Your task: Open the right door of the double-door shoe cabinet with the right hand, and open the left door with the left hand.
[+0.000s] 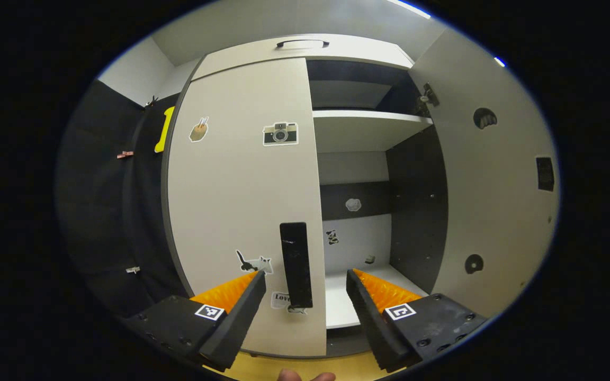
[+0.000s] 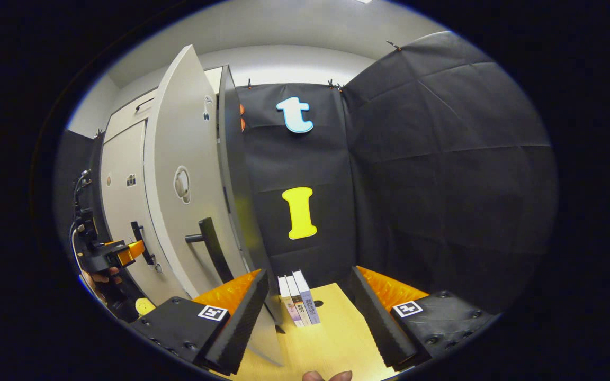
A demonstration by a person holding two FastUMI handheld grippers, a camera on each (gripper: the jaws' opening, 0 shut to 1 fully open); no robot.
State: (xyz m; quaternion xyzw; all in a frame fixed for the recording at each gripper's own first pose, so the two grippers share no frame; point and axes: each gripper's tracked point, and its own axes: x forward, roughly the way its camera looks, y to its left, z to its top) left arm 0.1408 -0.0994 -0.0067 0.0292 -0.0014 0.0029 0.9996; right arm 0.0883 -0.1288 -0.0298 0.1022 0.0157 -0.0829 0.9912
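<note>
The right door [image 2: 178, 174] is seen swung open; the left door [image 1: 241, 185] is shut. The left gripper [image 1: 305, 288] is held wide around its handle [image 1: 296, 264], untouched. Closing and pulling are judged next. The right gripper [image 2: 307, 301] is spread, empty.

We see a tall pale shoe cabinet [image 1: 305, 50]. Its right door [image 1: 487, 201] is swung wide open, and we can look in at the white shelves [image 1: 366, 129] and dark walls. Its left door [image 1: 241, 201] is shut flat. That door has little stickers on it and a black upright handle [image 1: 296, 264] near its inner edge.
</note>
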